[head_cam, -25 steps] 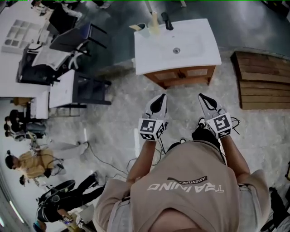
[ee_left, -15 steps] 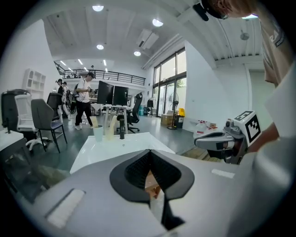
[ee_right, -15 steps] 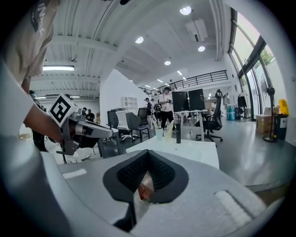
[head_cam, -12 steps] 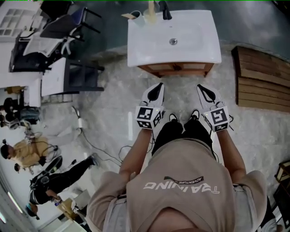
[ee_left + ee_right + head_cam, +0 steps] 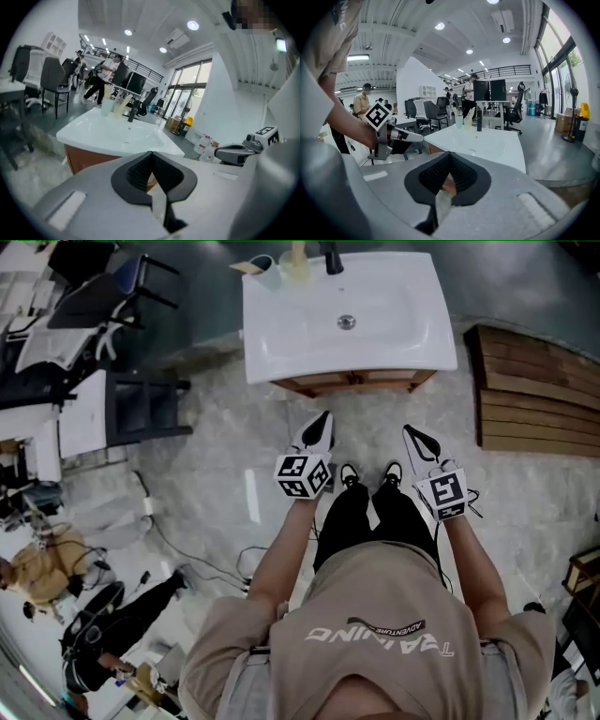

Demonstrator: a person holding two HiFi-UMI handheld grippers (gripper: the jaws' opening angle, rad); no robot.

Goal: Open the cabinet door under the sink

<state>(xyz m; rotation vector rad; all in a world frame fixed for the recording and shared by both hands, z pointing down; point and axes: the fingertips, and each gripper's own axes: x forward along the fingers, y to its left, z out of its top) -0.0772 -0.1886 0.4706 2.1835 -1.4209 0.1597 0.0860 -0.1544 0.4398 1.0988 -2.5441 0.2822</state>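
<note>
Head view: a person in a beige T-shirt (image 5: pixel 375 634) is standing on the pale stone-patterned floor (image 5: pixel 225 456), facing a white rectangular ceramic sink top (image 5: pixel 375 315).
Task's thing: the brown wooden cabinet door under the sink (image 5: pixel 352 381) is showing only as a thin strip below the basin's near edge, and it is sitting flush with the cabinet front.
Left gripper (image 5: pixel 325 418): it is pointing toward the cabinet's left part, just short of it and touching nothing.
Left gripper view: the dark ribbed pads (image 5: pixel 140 171) are meeting at their tips, so the jaws are closing on nothing; the brown cabinet front (image 5: pixel 89 157) is filling the space beyond them.
Right gripper (image 5: pixel 411 431): it is hanging level with the left one, apart from it, aiming at the cabinet's right part.
Right gripper view: its own jaws are pressing together too, with nothing caught between them, and a sliver of brown wood is peeking through the gap below the tips.
On the sink: a black faucet (image 5: pixel 331 257) and two pale cups (image 5: pixel 265 266) are standing along the far edge.
Beside the sink: a brown slatted wooden platform (image 5: pixel 534 390) is lying on the floor to the right.
Background: dark office chairs (image 5: pixel 141 409) and other people (image 5: pixel 47 573) are occupying the left side.
</note>
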